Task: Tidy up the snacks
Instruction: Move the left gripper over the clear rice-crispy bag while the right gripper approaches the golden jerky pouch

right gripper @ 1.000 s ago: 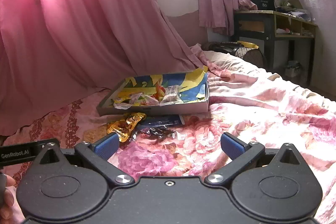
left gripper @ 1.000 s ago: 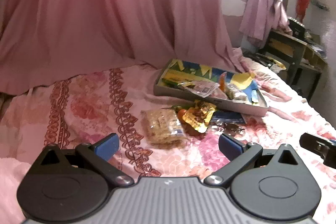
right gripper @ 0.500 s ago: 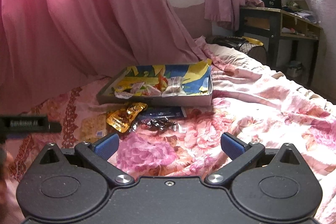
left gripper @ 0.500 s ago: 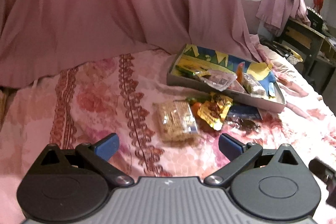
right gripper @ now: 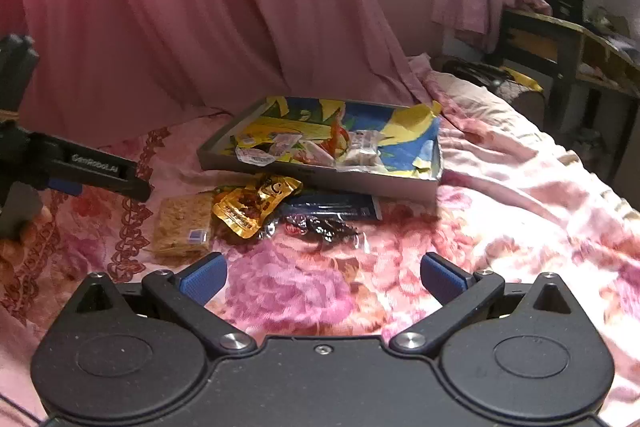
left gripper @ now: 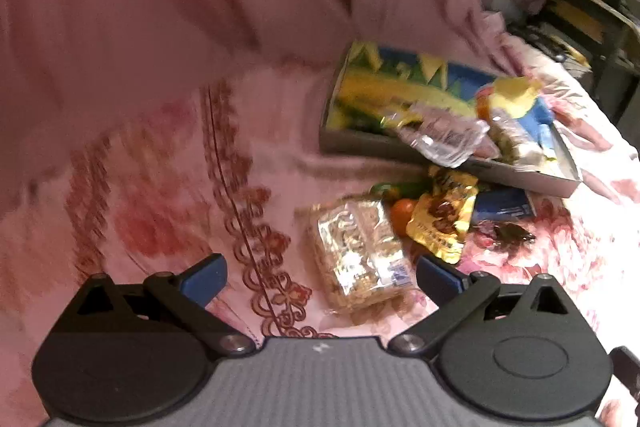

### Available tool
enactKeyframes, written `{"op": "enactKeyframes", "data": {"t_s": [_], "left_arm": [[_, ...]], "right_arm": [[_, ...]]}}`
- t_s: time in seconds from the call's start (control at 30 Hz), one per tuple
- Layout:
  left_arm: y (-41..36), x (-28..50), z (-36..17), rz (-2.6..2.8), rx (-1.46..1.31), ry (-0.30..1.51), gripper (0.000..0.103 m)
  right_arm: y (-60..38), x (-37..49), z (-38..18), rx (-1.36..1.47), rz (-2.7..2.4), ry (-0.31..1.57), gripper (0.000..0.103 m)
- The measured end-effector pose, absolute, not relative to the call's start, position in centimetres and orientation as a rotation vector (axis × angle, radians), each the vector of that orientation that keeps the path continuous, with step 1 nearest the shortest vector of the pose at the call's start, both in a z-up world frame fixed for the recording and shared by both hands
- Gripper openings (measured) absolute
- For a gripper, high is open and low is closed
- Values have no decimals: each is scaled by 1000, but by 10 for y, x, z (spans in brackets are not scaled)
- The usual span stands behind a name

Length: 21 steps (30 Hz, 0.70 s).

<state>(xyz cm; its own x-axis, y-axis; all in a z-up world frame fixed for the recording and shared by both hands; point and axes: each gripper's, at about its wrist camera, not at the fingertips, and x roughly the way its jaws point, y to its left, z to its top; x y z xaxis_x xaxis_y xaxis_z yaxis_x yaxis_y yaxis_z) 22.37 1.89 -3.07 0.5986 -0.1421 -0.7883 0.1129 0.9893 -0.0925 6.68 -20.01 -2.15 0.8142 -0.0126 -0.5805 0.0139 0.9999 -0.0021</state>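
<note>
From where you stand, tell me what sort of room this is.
Most likely a bedroom. The snacks lie on a flowered pink bedspread, pink curtains hang behind it, and a wooden desk stands by the wall.

1. The bedsheet [right gripper: 500, 211] is showing pale pink with large magenta and red flowers, and a dark red scrollwork border is running along its left part.
2. The curtain [right gripper: 180, 19] is hanging in plain rose pink.
3. The tray [right gripper: 320, 179] is showing grey outer walls, while its lining is displaying blue, yellow and green shapes.
4. The yellow pouch [right gripper: 256, 205] is gleaming golden yellow with a brown picture.
5. The cracker pack [left gripper: 360, 251] is looking pale beige under clear wrap.
6. The dark packet [right gripper: 334, 207] is lying navy blue.
7. The left gripper [left gripper: 319, 274] and right gripper [right gripper: 323, 273] are wearing blue pads on black arms.
</note>
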Motion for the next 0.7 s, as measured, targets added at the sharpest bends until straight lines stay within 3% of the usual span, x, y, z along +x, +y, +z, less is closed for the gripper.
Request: {"op": "enactKeyframes", "data": {"t_s": [0.27,0.7], "left_arm": [[33,270,-57,-170,-179,1040,103],[-4,301,-94,-271,6,1111,103]], "right_arm": [[-183,115,-33,-106,101,626,102],[-170,186,-73,-211,144,651,102]]}}
